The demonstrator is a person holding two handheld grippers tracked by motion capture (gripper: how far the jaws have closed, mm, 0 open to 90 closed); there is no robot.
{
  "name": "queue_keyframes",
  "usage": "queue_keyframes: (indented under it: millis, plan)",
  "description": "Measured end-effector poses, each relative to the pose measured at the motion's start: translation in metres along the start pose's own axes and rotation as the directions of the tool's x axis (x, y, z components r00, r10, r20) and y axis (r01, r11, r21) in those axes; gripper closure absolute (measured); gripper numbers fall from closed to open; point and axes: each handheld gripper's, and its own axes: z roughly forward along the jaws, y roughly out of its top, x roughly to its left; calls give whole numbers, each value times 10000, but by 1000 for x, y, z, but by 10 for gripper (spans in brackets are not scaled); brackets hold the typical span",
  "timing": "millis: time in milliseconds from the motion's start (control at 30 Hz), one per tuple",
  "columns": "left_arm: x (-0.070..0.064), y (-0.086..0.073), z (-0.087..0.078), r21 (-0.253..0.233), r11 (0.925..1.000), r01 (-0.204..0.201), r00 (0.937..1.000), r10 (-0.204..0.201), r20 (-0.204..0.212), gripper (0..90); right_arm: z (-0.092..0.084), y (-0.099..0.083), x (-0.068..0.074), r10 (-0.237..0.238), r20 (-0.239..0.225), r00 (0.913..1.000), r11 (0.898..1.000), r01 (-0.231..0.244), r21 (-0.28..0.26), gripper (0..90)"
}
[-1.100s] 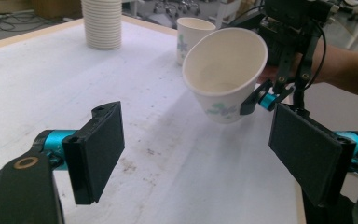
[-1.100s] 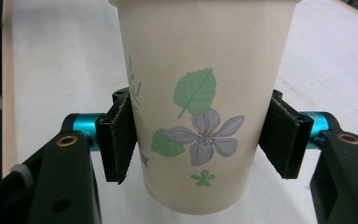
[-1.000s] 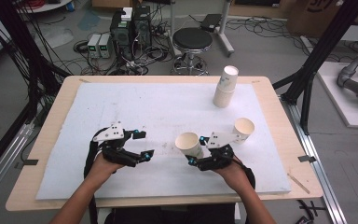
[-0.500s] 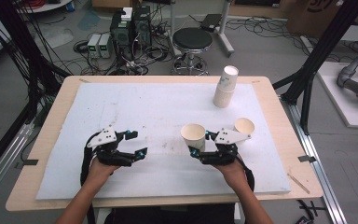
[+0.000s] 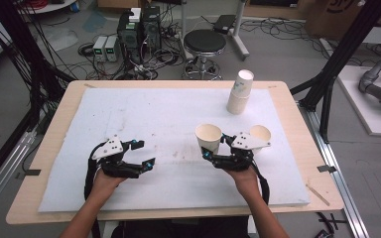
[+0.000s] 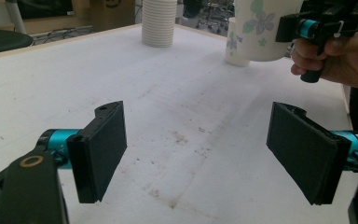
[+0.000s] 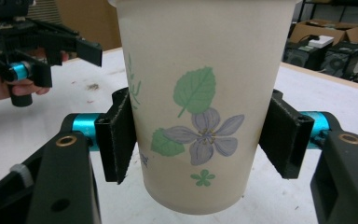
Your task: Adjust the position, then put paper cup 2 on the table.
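Note:
A flowered paper cup (image 7: 200, 107) hangs upright just above the white mat (image 5: 154, 114), with my right gripper (image 5: 211, 149) shut on its lower half and one pad on each side. The high view shows this cup (image 5: 208, 137) right of centre. My left gripper (image 5: 146, 153) is at the front left, low over the mat. Its jaws (image 6: 196, 149) stand open with nothing between them, after closing a little just now. A second flowered cup (image 5: 260, 134) stands on the mat just behind the right hand. The left gripper view shows the held cup (image 6: 265, 28) at the upper right.
A tall stack of paper cups (image 5: 240, 91) stands at the back right of the mat. The mat has a few dirty specks near the middle. A wooden table edge (image 5: 297, 124) frames it. A stool (image 5: 205, 42) and electronics are on the floor beyond.
The right gripper has carried the cup a little farther from the person and to the right. The left gripper has barely shifted.

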Motion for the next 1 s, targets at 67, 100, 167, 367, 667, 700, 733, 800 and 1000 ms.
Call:
queue_keyframes:
  millis: [67,100,167,367,667,700,733,800,1000]
  plan:
    - [0,0,-1,-36,10000,19,10000,-19,-12,199,0,0,0,46,44,10000,10000,-46,-42,351]
    - [0,-1,-1,-51,10000,15,10000,-15,-33,199,0,1,0,59,77,10000,10000,-59,-54,350]
    - [2,-1,-4,-47,10000,-3,10000,3,-59,199,1,1,-1,82,122,9999,9999,-81,-81,351]
    - [6,0,-12,-258,9996,104,9993,-113,-353,199,7,4,-1,93,161,9998,9999,-91,-120,351]
    - [11,1,-20,-497,9986,153,9980,-183,-609,198,24,7,3,52,67,10000,10000,-52,-47,351]
    - [12,1,-20,-499,9987,138,9981,-168,-599,198,26,8,3,17,67,10000,10000,-16,-48,350]
    - [11,1,-20,-496,9987,138,9981,-168,-599,199,29,8,4,44,52,10000,10000,-44,-63,350]
    - [12,1,-20,-440,9990,108,9981,-134,-596,199,34,9,5,53,44,10000,9999,-52,-91,351]
    - [11,-1,-21,-332,9994,133,9977,-154,-654,199,52,8,4,178,165,9997,9998,-177,-39,351]
